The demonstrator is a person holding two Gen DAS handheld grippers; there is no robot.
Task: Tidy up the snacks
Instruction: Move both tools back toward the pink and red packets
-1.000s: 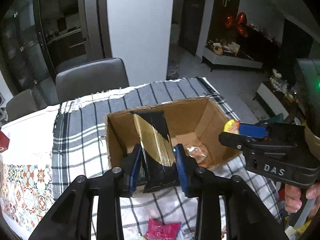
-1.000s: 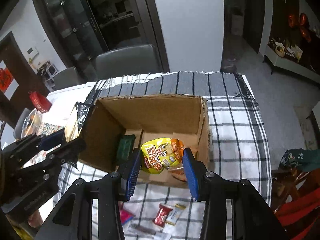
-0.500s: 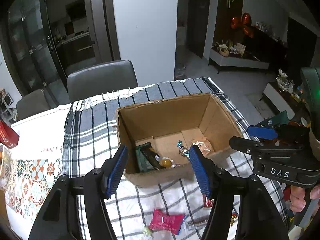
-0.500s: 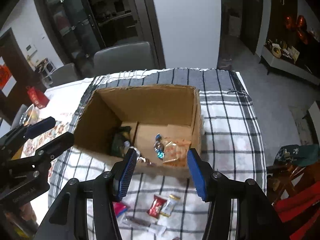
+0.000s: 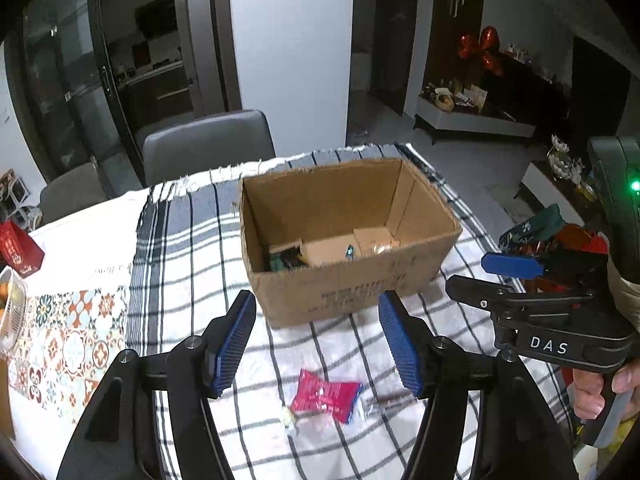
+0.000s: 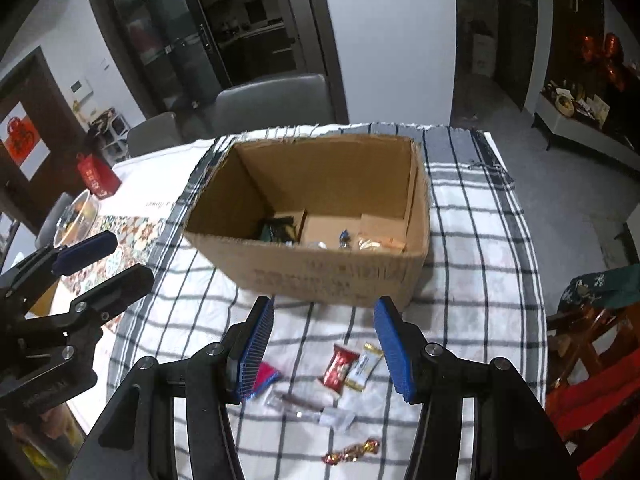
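Observation:
An open cardboard box (image 5: 352, 280) (image 6: 332, 276) stands on the checked cloth, with several snack packets on its floor. My left gripper (image 5: 318, 344) is open and empty, held above the cloth in front of the box. My right gripper (image 6: 324, 348) is open and empty too, also in front of the box. A pink packet (image 5: 326, 394) (image 6: 264, 376) lies on the cloth below the left gripper. A red packet (image 6: 340, 366), a white and gold packet (image 6: 362, 366), a clear-wrapped stick (image 6: 308, 404) and a gold-red candy (image 6: 352, 452) lie below the right gripper.
A grey chair (image 5: 208, 144) stands behind the table. A red gift bag (image 6: 98, 176) and a glass bowl (image 6: 78, 214) sit at the table's left. A patterned runner (image 5: 60, 344) covers the left side. The table edge drops off at right, with red chairs (image 6: 592, 360) beside it.
A second ago my left gripper held a black-gold packet and my right a yellow packet over the box. Both let go, opened, and drew back from the box.

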